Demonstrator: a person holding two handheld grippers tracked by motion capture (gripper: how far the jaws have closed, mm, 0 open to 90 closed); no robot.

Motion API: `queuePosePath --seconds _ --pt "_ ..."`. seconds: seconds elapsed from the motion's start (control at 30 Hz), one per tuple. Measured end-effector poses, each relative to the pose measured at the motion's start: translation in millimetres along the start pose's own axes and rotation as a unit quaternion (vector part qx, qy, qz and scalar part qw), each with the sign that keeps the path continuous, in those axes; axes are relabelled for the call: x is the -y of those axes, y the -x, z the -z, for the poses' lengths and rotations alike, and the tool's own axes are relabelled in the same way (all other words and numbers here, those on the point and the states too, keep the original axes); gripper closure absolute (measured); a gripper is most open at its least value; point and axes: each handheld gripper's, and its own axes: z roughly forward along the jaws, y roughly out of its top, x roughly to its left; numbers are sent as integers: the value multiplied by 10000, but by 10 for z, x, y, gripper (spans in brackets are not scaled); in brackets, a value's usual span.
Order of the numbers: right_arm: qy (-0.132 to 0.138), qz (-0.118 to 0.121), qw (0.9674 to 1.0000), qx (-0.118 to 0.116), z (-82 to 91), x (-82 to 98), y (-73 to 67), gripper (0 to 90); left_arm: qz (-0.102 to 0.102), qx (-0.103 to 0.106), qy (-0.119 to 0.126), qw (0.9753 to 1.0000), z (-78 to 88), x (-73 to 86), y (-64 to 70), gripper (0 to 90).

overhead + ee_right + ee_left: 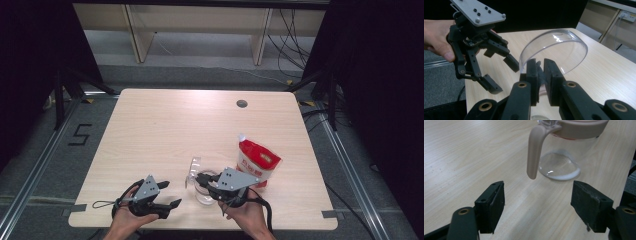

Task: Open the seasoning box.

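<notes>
A pale wooden surface (165, 130) stands on grey flooring, with dark curtains at both sides and light shelving behind. The landmark is a clear glass jug (205, 190) near the surface's front edge, slightly right of the middle. In the left gripper view the jug (564, 157) has a beige collar and a beige handle (534, 150) hanging down its side.

Just right of the jug, the right hand-held gripper (204, 180) reaches over its mouth; its jaws are clamped on the edge of a clear domed lid (556, 50), tilted up above the jug. Left of the jug and apart from it, the left hand-held gripper (170, 195) points toward it with jaws spread wide and nothing between them. The jug's handle sits just beyond its pads (491, 207).

Behind and right of the jug stands a red-and-white pouch (256, 162) with a spout, close behind the right hand-held gripper.
</notes>
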Motion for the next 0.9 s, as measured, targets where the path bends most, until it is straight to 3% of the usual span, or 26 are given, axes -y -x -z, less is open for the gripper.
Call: queuePosePath --seconds 0.23,0.33,0.4,0.53,0.6,0.67,0.9 --pt "-53 49 9999 -115 -118 -42 -47 831 97 -66 42 9999 14 1 -20 245" --pt "-127 68 9997 -178 -135 -47 -65 825 30 -70 16 10000 14 1 -16 231" --pt "-107 73 9998 -161 -136 -47 -66 821 112 -101 62 9999 8 4 3 229" --pt "-56 3 9999 -87 -61 -16 -27 806 -95 -63 22 9999 4 4 -17 229" --pt "-1 -78 10000 -11 -3 32 6 789 106 -50 24 9999 0 12 4 202" --pt "30 21 10000 30 20 49 29 785 79 1 40 10000 3 4 -5 183" --pt "126 -212 9996 168 199 180 104 732 209 78 80 9997 35 -12 18 171"
